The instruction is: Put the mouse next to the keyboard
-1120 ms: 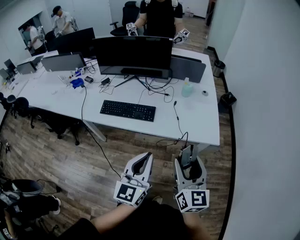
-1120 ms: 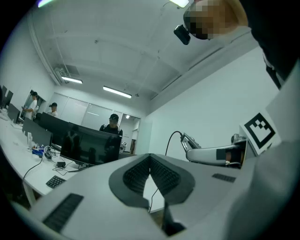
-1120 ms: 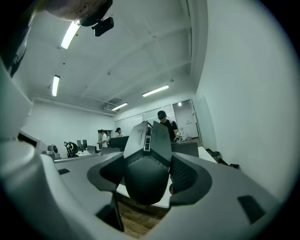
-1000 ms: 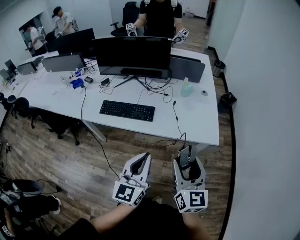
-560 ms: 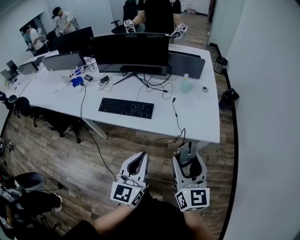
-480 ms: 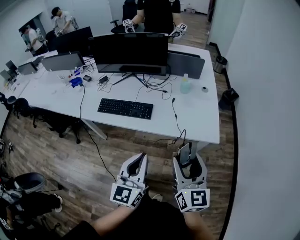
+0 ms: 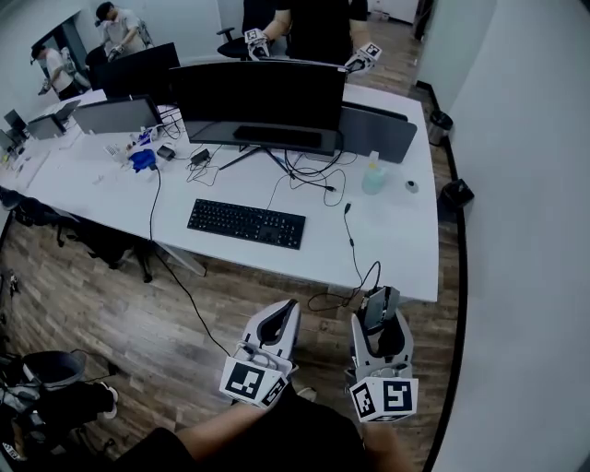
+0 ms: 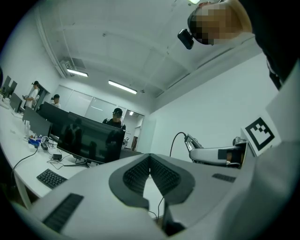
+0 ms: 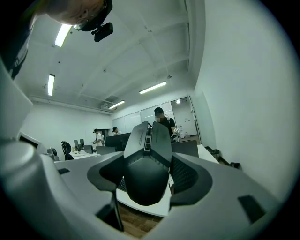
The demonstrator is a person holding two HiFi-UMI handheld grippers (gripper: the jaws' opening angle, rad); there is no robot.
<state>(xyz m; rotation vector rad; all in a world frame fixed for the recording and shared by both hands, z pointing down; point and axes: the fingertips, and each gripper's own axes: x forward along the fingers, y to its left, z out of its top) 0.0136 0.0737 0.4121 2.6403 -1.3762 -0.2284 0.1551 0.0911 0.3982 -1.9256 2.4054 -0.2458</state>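
Nearer than a second ago: in the head view the worktop's [image 7: 396,249] front edge has slid down toward my tools, and the right tool [image 7: 379,323] has drifted a little rightward with its load sitting straighter.

That right tool is clamped on the mouse [image 9: 146,161]. In the right gripper view the dark grey body fills the gap between the ribbed pads, nose up, with the scroll wheel showing along its top. I cannot make out a brand on it. Its black cable [image 7: 355,249] loops from the mouse up over the worktop's edge.

The left tool [image 7: 279,321] carries nothing. In the left gripper view its pads meet at the tips.

Both tools are held low before the person's body, over the wooden floor [image 7: 138,313], pointing forward at the worktop with forearms entering from the bottom. The only print I can see is the black-and-white square markers on the cubes [image 7: 247,380] facing the head camera.

The mouse is off the worktop, just short of its front edge near the right end. The black keyboard [image 7: 246,224] lies flat on the worktop, well apart to the left, in front of the wide monitor [image 7: 258,97]. A clear bottle [image 7: 373,175] stands to the right of the monitor. Behind the monitor stands a person in black [image 7: 313,18].
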